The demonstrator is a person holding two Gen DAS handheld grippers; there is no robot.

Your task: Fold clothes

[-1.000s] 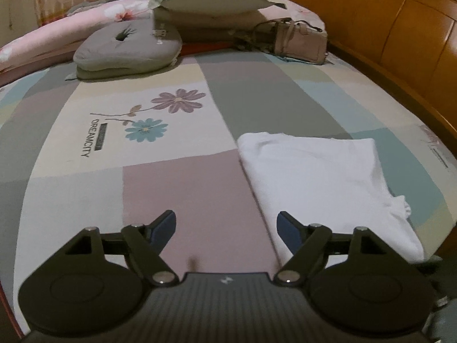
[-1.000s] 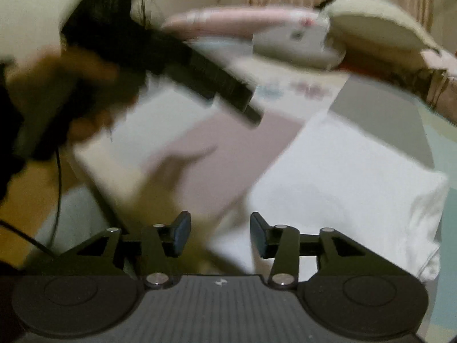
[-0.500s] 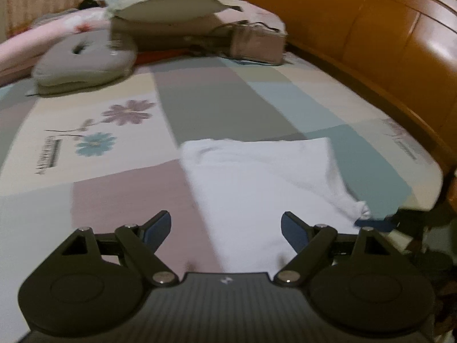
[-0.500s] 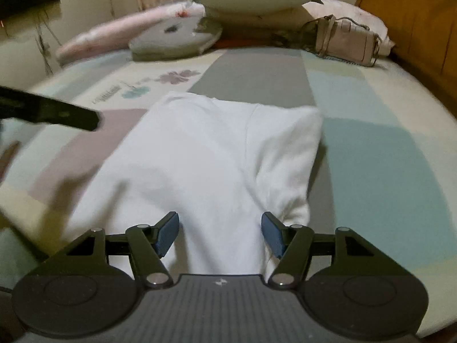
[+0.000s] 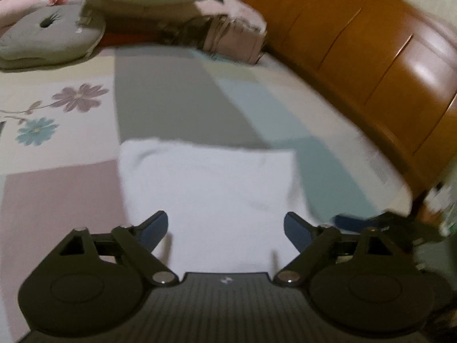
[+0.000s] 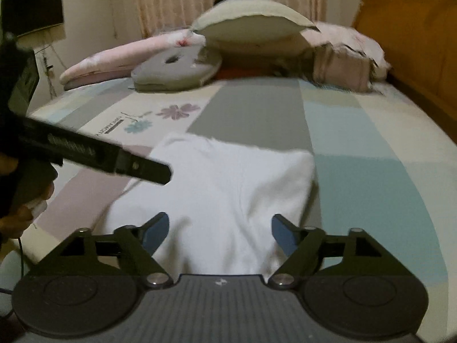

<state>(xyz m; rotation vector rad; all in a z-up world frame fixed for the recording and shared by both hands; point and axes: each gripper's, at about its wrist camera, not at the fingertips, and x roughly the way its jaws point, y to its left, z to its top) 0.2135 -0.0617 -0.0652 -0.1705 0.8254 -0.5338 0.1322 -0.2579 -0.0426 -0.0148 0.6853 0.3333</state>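
We find the white garment [image 6: 228,188] lying flat on the bed [image 6: 371,148], near its front edge, already narrowed into a long panel that runs from six o'clock up toward twelve in the right wrist view. A loose lobe, perhaps a sleeve or a tucked corner, bunches at its near right, about five o'clock; the left wrist view is too smeared for us to tell which.

Our right gripper [image 6: 220,228] hovers low over the near end of the cloth with its fingers spread wide and nothing between them. Our left gripper [image 5: 225,228] is likewise wide open and empty, poised over the near left part of the garment; from the right wrist view its body juts in at nine o'clock.

We judge that both tools stand at a grasping stage between folds: the lengthwise fold looks made, a crosswise one does not. Equally, this could be a half-folded piece being smoothed before release. If a further fold is wanted, we need both sets of fingers down on the two near corners, pinching all layers together so the tucked lobe does not slip out.
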